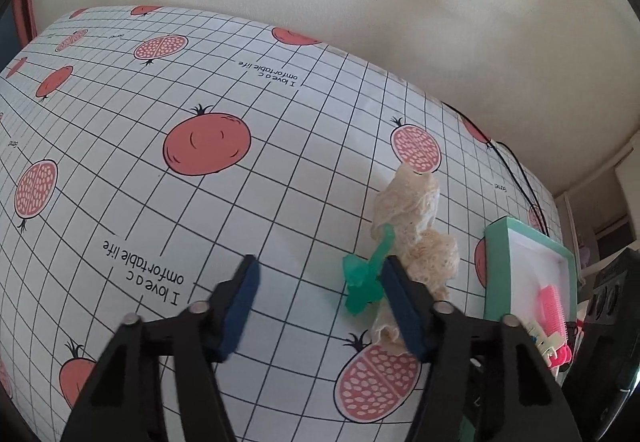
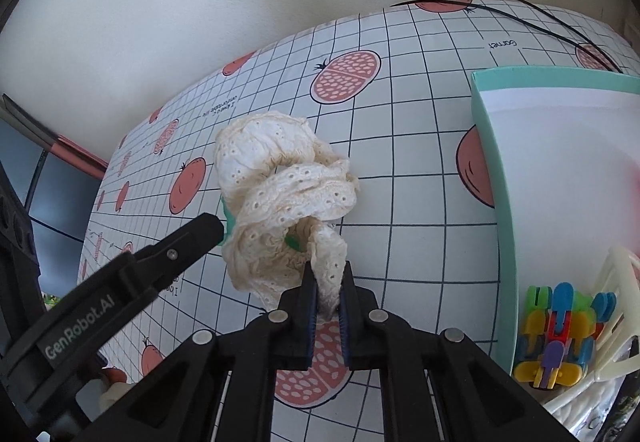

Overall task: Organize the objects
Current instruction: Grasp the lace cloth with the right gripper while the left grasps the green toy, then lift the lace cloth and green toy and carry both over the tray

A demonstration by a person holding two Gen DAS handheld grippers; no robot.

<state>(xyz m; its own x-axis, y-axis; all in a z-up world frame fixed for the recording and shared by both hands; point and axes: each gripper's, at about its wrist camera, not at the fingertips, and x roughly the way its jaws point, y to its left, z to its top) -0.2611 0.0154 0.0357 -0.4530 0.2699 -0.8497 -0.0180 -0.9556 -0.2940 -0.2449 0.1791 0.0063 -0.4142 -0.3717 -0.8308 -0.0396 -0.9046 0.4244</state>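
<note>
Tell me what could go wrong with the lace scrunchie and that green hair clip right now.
1. The right gripper pinches only a thin edge of the scrunchie, so it may slip out.
2. The green hair clip looks caught in the scrunchie; pulling could drag both.
3. The left gripper is open, its right finger beside the clip, and could knock it away from the teal box.

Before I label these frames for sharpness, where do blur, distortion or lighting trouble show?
Left wrist view: fisheye bows the tablecloth grid; the left gripper fingers smear from motion, the green clip is soft. Right wrist view: the lace scrunchie is sharp, the teal box interior washes out white; dark vignette rings both.
</note>
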